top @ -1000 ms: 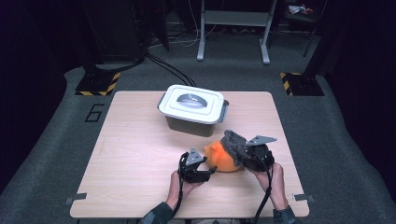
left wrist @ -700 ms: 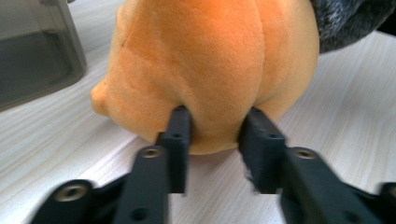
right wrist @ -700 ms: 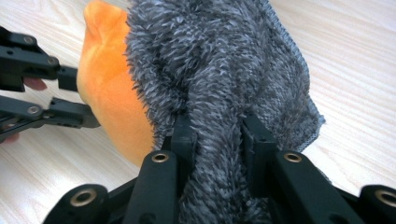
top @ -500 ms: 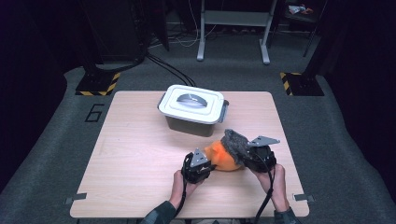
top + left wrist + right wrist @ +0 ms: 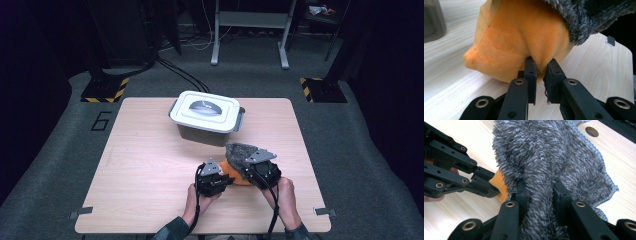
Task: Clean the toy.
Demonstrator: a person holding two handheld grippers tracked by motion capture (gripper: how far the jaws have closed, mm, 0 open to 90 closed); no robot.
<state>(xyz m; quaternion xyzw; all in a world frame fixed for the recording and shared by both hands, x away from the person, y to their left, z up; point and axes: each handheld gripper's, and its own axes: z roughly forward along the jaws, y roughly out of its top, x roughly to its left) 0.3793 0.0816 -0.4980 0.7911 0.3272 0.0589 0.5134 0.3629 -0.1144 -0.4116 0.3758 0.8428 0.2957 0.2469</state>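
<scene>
The left gripper [image 5: 541, 63], fingers having just been closing, is pinching the orange plush [image 5: 519, 37] low on the desk [image 5: 150, 165], while the right gripper [image 5: 540, 188] is clamping the grey fuzzy cloth [image 5: 554, 157] draping directly above it.

High view: fixed above the near edge of the worktop [image 5: 150, 150], looking forward and down, far enough to take in all four corners. Left gripper view: riding low, pressed close against the orange plush [image 5: 519, 42]. Right gripper view: equally close, facing the grey fleece [image 5: 554, 165]. Shared by all three: that plush-and-fleece bundle near the front right.
</scene>
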